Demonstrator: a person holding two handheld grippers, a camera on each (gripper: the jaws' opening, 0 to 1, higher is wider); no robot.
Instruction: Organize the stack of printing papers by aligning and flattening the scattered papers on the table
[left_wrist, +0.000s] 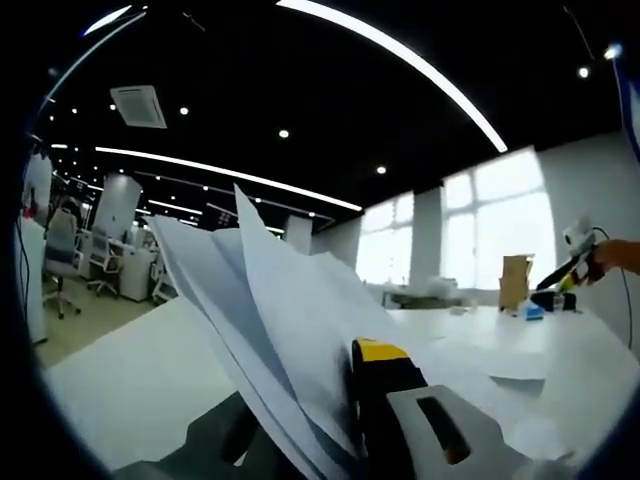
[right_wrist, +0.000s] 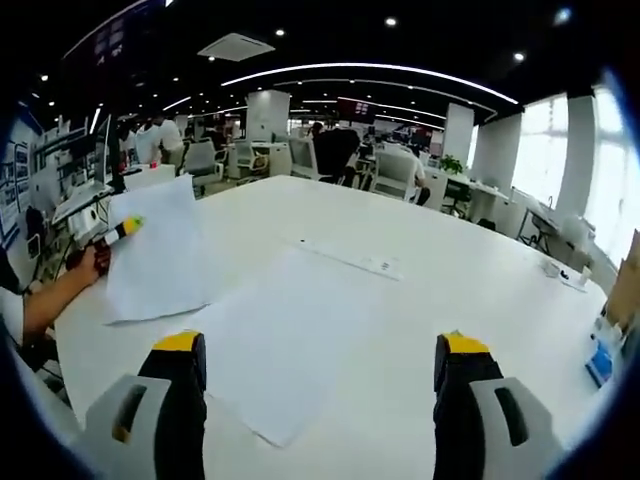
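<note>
A: Where are the papers?

B: The left gripper (left_wrist: 345, 420) has its fingers clamped on a fanned sheaf (left_wrist: 270, 320), lifted off the tabletop (right_wrist: 440, 250). One loose sheet (right_wrist: 290, 350) lies flat on the tabletop, just ahead of the right gripper (right_wrist: 320, 385), whose fingers are spread wide and empty; its long axis runs away from them.

A: So which is nearer?

B: The right, I'd judge. The surface is white and smooth, in an open office with windows (left_wrist: 495, 225).

- Papers (left_wrist: 290, 330): thin, matt white sheets, smooth, bending slightly.
- Tabletop (right_wrist: 470, 290): smooth white surface with a faint sheen, possibly laminate.
- Right claw (right_wrist: 318, 400): matt grey and black plastic, with yellow tips.
</note>
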